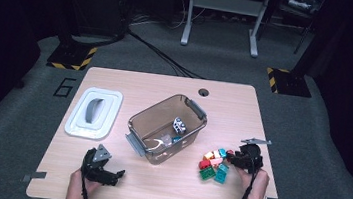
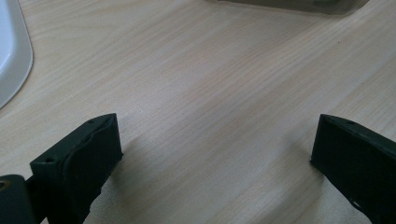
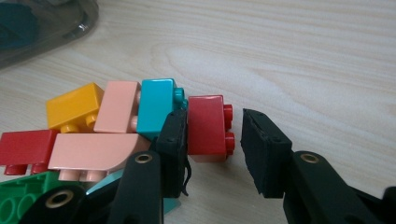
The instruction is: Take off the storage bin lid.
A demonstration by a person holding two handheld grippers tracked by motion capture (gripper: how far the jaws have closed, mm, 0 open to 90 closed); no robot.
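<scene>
Right gripper (image 3: 215, 140), lower centre, straddles the red brick (image 3: 208, 128) without clamping; light, rigid, slick plastic, so grip flat sides.

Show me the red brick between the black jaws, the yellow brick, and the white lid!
red brick (image 3: 205, 128), right gripper view, on its smooth side face.
yellow brick (image 3: 74, 106), right gripper view, on its side face.
white lid (image 1: 109, 109), high view, on its right rim.

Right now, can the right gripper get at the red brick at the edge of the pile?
Probably yes: the red brick already sits between the right gripper jaws, one pad against it, a small gap at the studs, nothing blocking.
</scene>
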